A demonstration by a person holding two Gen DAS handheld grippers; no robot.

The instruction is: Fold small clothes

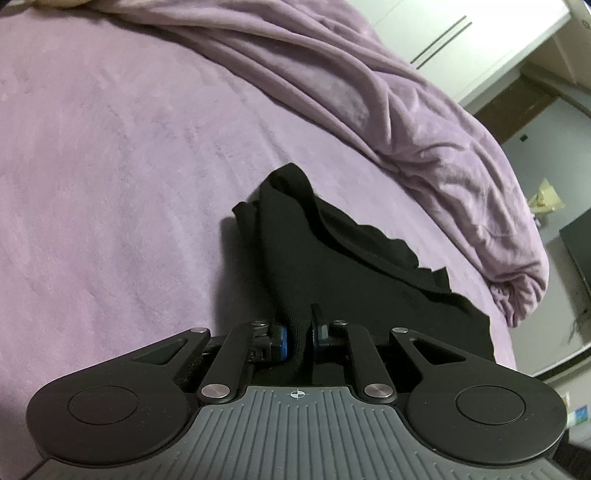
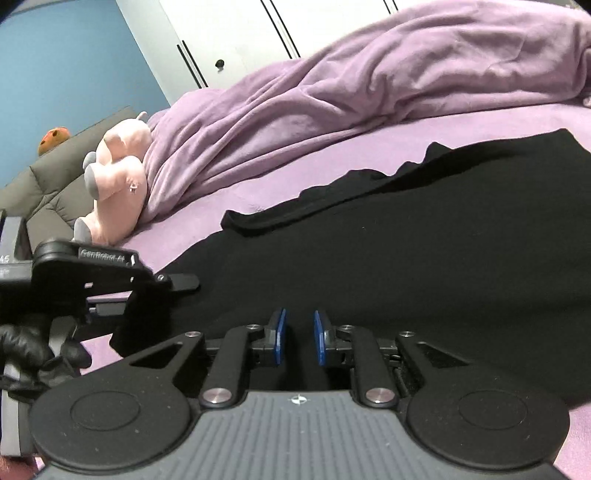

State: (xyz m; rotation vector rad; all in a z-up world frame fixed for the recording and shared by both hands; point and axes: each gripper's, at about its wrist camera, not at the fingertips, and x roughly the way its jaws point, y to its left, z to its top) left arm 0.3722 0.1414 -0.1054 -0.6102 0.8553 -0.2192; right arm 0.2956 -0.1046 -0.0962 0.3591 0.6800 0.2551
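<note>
Garment: plain black. Bed sheet: lilac, no pattern. Blanket: same lilac. Plush toy: pale pink, grey feet. Headboard: grey-brown. Small toy: orange. Wall: blue. Wardrobe: white, black handles. Pads: blue, on black grippers. Glove: black.

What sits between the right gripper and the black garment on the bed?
Nothing visible. The right gripper hangs just over the black garment, blue pads apart with only dark cloth beyond the gap. The left gripper pinches a fold of the same garment off to the side. The pink plush toy lies well clear.
</note>
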